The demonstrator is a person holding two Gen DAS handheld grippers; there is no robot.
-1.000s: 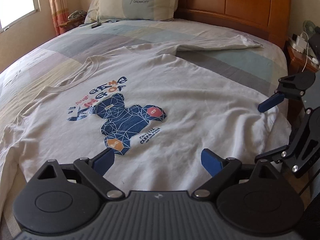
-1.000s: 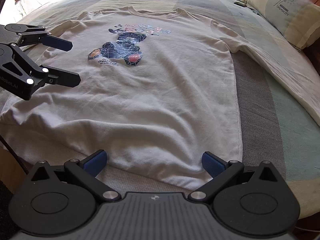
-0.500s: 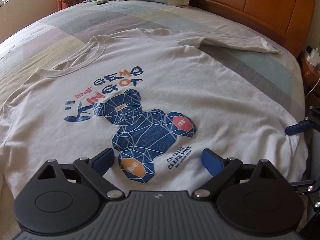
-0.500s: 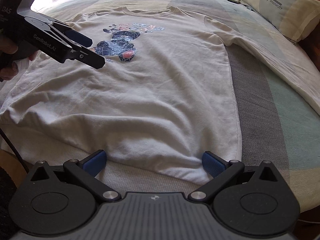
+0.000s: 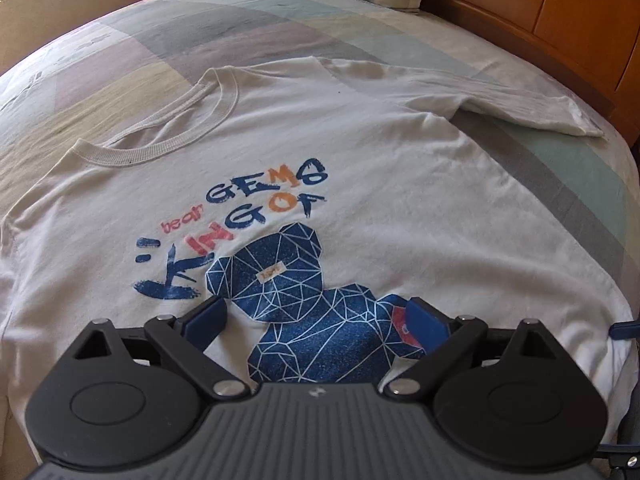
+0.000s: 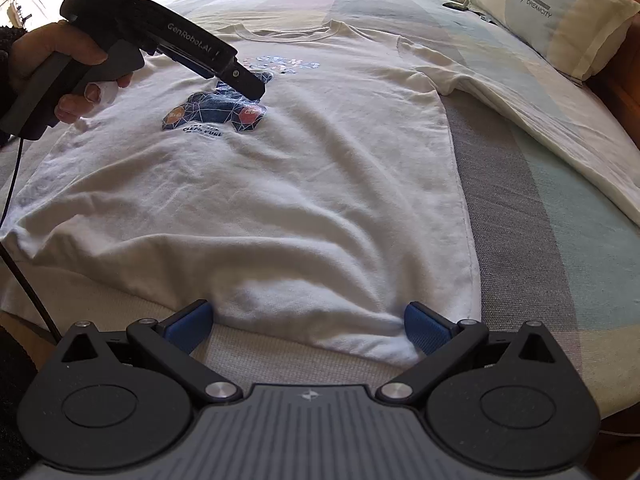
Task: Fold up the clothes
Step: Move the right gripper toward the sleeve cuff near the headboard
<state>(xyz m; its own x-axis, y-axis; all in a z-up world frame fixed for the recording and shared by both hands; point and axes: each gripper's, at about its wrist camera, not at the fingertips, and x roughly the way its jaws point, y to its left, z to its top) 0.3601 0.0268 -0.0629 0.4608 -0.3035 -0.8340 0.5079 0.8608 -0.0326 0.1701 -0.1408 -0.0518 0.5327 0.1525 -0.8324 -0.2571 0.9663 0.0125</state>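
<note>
Bed [image 6: 560,208]: white T-shirt [image 6: 320,184] flat, pillow [image 6: 552,12].

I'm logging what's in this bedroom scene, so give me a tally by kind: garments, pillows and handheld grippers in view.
White T-shirt: 1
Pillow: 1
Handheld grippers: 2, the left gripper and the right gripper, both open
Total: 4

White T-shirt [image 5: 400,208] with blue geometric bear print [image 5: 304,304].
</note>
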